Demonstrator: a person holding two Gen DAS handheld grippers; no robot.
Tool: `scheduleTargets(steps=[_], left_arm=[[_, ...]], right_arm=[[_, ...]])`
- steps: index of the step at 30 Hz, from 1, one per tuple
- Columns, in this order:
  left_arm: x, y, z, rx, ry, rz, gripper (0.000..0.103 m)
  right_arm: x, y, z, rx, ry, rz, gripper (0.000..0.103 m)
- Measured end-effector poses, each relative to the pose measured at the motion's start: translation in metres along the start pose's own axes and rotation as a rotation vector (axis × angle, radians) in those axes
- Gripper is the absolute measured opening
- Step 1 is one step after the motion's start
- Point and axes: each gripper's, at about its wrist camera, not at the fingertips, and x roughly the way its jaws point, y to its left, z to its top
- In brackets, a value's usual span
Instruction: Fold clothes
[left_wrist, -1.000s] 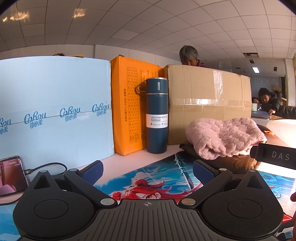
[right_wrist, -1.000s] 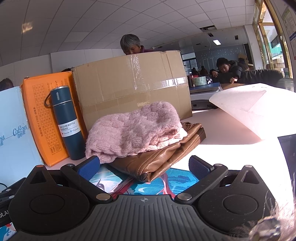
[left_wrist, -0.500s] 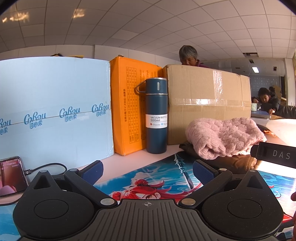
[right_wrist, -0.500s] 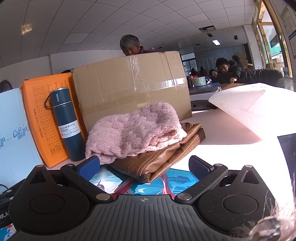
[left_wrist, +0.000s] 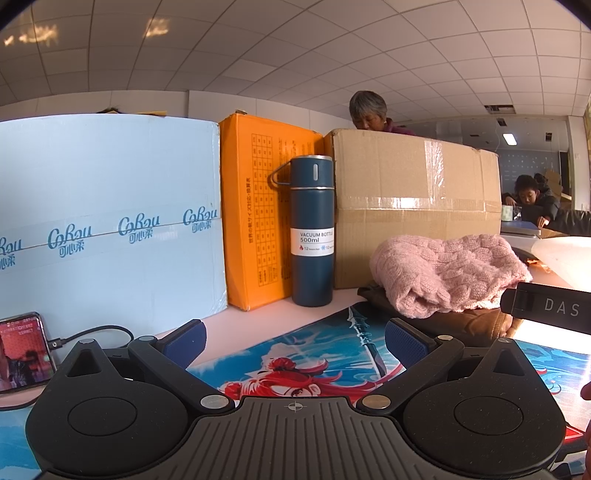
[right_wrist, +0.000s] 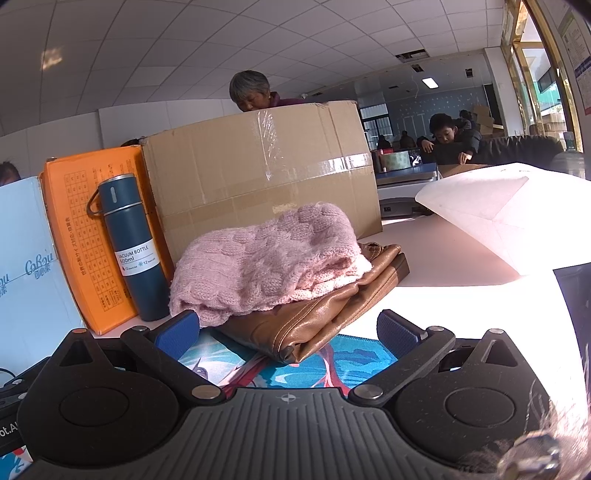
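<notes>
A folded pink knit sweater (right_wrist: 269, 258) lies on top of a folded brown leather garment (right_wrist: 325, 314), at the far edge of a colourful printed mat (right_wrist: 354, 365). In the left wrist view the pink knit sweater (left_wrist: 447, 273) sits to the right, with the brown leather garment (left_wrist: 469, 325) under it. My right gripper (right_wrist: 291, 332) is open, low over the mat, just in front of the pile and holding nothing. My left gripper (left_wrist: 295, 339) is open too, over the mat (left_wrist: 295, 354), left of the pile. The right gripper's side (left_wrist: 546, 306) shows in the left wrist view.
Behind the pile stand a cardboard box (right_wrist: 258, 177), a blue vacuum bottle (left_wrist: 312, 232), an orange box (left_wrist: 258, 221) and a pale blue box (left_wrist: 107, 221). A phone (left_wrist: 22, 350) on a cable lies at left. White sheet (right_wrist: 509, 206) at right. People sit behind.
</notes>
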Motion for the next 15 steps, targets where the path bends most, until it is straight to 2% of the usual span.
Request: scheduleTargets(steps=[15], left_arm=[[-0.0008,-0.0003,0.0004,0.001,-0.002,0.001,0.103]], right_arm=[[-0.0006,-0.0014,0.0001,0.005,0.002,-0.002,0.103]])
